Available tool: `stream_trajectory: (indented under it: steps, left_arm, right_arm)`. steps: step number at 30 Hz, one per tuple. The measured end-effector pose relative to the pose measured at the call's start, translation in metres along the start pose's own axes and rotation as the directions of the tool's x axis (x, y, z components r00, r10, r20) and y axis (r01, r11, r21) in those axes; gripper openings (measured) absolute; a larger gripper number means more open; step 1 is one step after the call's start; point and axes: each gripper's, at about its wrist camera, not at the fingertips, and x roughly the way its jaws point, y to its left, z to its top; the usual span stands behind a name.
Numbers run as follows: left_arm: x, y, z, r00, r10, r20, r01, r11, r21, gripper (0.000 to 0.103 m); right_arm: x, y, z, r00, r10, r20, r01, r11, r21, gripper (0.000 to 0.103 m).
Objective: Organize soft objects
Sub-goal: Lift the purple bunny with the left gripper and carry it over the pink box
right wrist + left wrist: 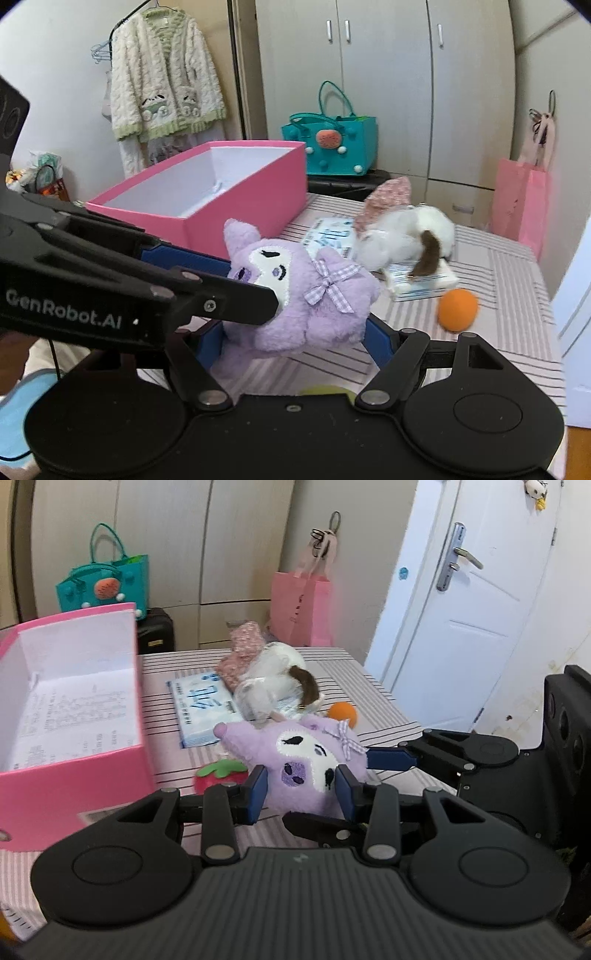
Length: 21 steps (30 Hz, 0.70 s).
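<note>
A purple plush (306,757) with a white face and a checked bow hangs just above the striped table (376,694). My left gripper (301,792) is shut on its lower part, a blue pad pressing in from each side. My right gripper (295,341) grips the same purple plush (325,295) across its wider body, and its blue finger (388,758) reaches in from the right in the left wrist view. An open pink box (74,768) with a white inside stands to the left, also seen as the pink box (240,221) behind the plush.
On the table lie a strawberry plush (218,775), an orange ball (458,308), a white plush animal (406,229) with a brown tail on tissue packs (199,709), and a pink floral pouch (391,192). A teal bag (332,147) and pink paper bag (521,199) stand behind.
</note>
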Motion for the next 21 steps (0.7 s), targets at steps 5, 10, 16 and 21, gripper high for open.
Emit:
stream_trajectory:
  steps: [5, 10, 16, 21]
  left_arm:
    - [-0.007, 0.011, -0.004, 1.0, 0.03, -0.001, -0.03, 0.999, -0.031, 0.038]
    - [-0.017, 0.017, -0.004, 1.0, 0.027, 0.001, -0.027, 0.999, -0.038, 0.038]
    - [-0.033, 0.025, 0.002, 1.0, -0.004, -0.027, 0.002, 0.999, -0.05, 0.038]
    - [-0.051, 0.034, 0.005, 0.998, -0.018, -0.062, 0.013, 0.997, -0.074, 0.038]
  right_arm:
    - [0.009, 0.01, -0.001, 1.0, 0.031, 0.008, -0.031, 1.0, -0.001, 0.081]
    - [0.008, 0.021, 0.004, 0.999, 0.039, 0.002, -0.039, 0.999, -0.018, 0.081]
    - [-0.001, 0.035, 0.019, 0.998, 0.042, -0.038, -0.043, 0.998, -0.052, 0.081]
    - [-0.008, 0.051, 0.028, 0.996, 0.059, -0.073, -0.065, 0.995, -0.075, 0.081]
